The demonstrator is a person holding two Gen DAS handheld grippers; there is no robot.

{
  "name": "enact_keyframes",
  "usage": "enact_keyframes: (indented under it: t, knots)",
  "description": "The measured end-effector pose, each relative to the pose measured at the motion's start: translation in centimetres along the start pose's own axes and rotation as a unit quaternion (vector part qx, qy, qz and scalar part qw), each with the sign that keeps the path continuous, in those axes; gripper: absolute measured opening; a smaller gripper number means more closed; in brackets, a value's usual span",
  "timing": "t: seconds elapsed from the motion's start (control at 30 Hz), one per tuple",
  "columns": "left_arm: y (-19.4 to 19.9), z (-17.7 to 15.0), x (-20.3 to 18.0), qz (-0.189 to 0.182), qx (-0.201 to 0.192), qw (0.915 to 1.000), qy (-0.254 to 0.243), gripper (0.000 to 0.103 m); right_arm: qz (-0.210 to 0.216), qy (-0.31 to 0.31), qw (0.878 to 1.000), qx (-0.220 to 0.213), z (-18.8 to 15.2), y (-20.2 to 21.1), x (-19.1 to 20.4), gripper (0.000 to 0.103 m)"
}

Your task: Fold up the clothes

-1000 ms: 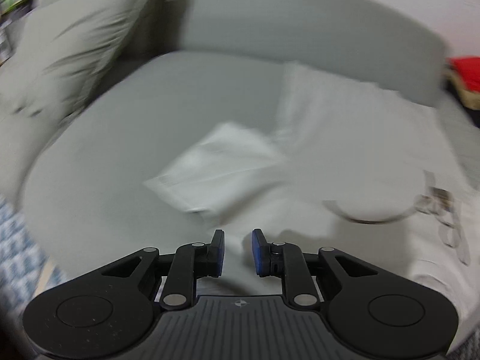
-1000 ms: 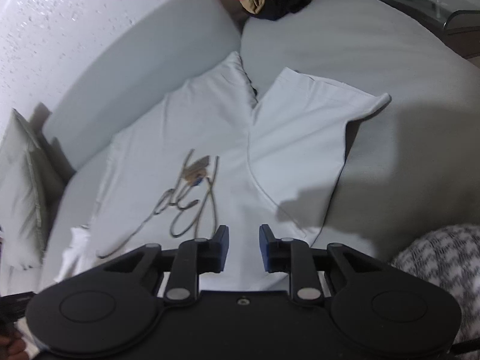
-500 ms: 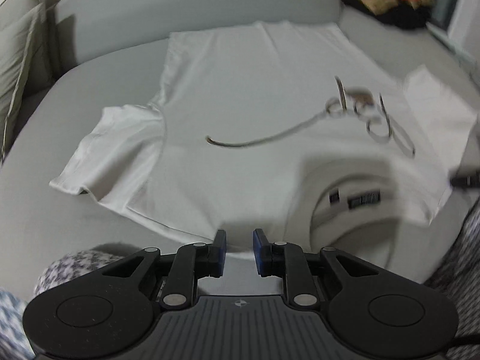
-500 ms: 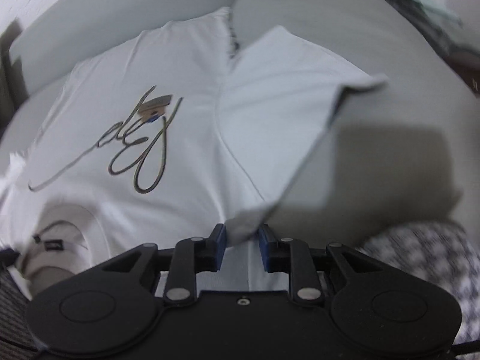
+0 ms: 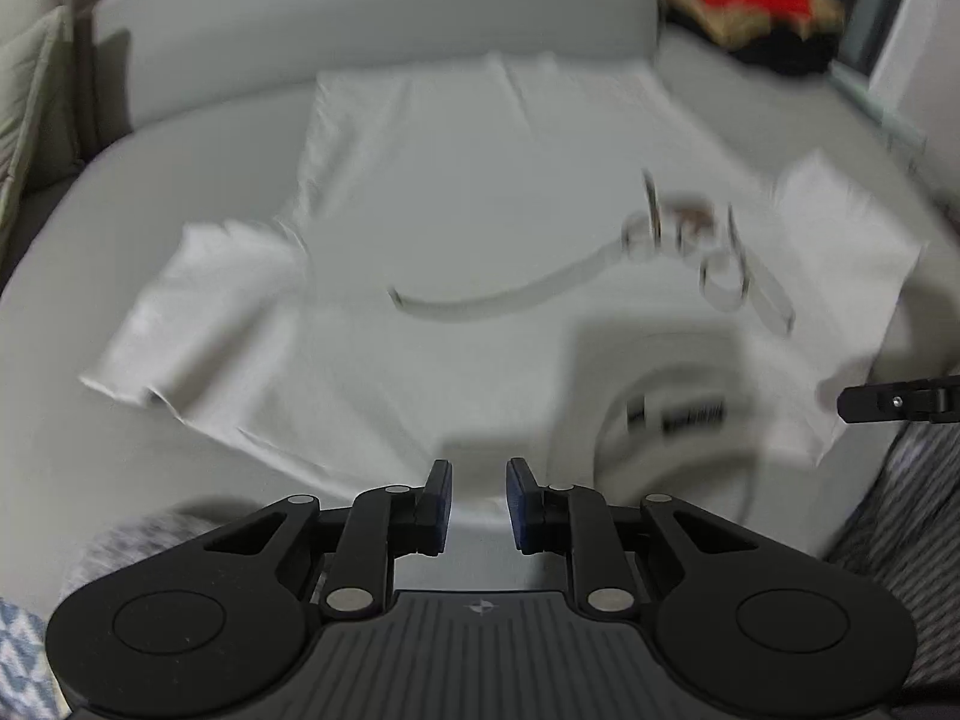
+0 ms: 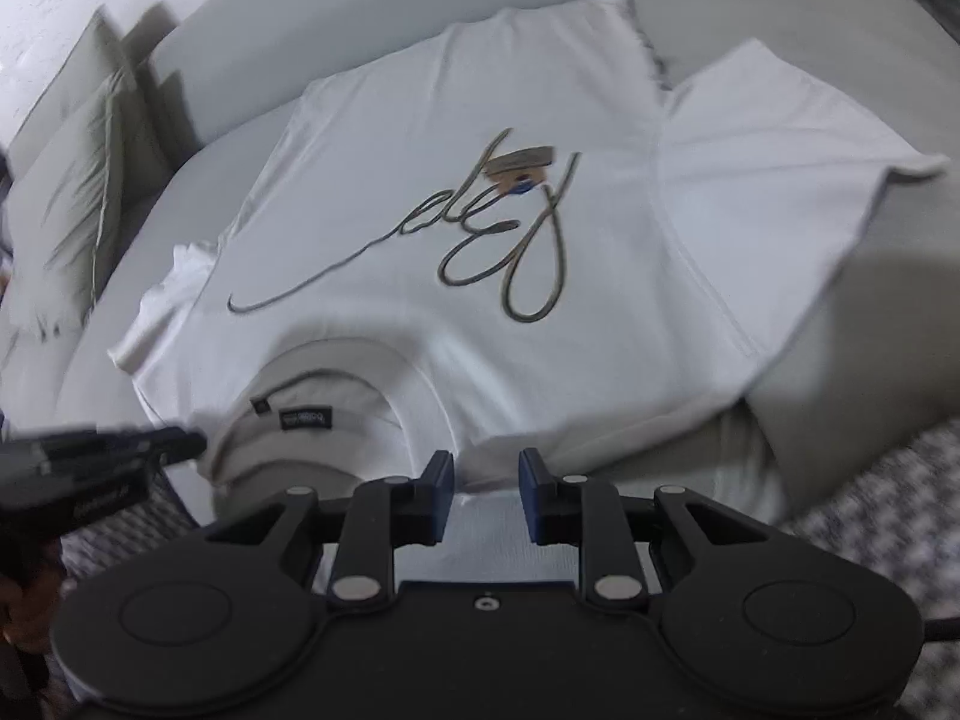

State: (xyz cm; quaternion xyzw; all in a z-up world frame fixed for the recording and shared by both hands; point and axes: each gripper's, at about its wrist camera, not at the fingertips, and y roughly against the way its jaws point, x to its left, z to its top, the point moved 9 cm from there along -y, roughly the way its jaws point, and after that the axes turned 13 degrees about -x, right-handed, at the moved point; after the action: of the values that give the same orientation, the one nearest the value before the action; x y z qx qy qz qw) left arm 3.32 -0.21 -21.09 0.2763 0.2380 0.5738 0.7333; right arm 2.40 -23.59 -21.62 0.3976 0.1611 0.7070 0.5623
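A grey sofa carries a white T-shirt spread flat, print up, collar toward the person, both sleeves out: no fold shows. A cushion and a heap of clothes sit clear of it. The left gripper and right gripper hover narrowly parted, empty, at the shoulder edge.

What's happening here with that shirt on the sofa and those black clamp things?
A person holds a two-finger gripper in each hand to fold clothes. A white T-shirt lies spread flat on a grey sofa, collar nearest. The left gripper and the right gripper are both open at the shirt's near edge, one on each side of the collar. Nothing is gripped or folded yet.
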Motion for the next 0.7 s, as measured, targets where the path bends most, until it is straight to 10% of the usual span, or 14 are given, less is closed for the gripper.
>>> enact_keyframes:
  t: [0.3,0.43,0.6,0.7]
  knots:
    - [7.9,12.1,3.2,0.012,-0.189,0.9813,0.033,0.023,0.072,-0.039,0.985,-0.15,12.0,8.7,3.4,0.052]
    - [3.1,12.6,4.3,0.025,-0.168,0.9848,0.038,0.026,0.079,-0.075,0.974,-0.201,16.3,8.7,2.7,0.076]
    - [-2.9,13.0,5.7,0.042,-0.14,0.9883,0.045,0.025,0.049,-0.123,0.972,-0.196,18.4,1.6,-1.3,0.071]
    - [-6.9,12.7,6.5,0.052,-0.12,0.9901,0.051,0.023,0.005,-0.134,0.976,-0.174,17.8,-3.7,-4.8,0.03]
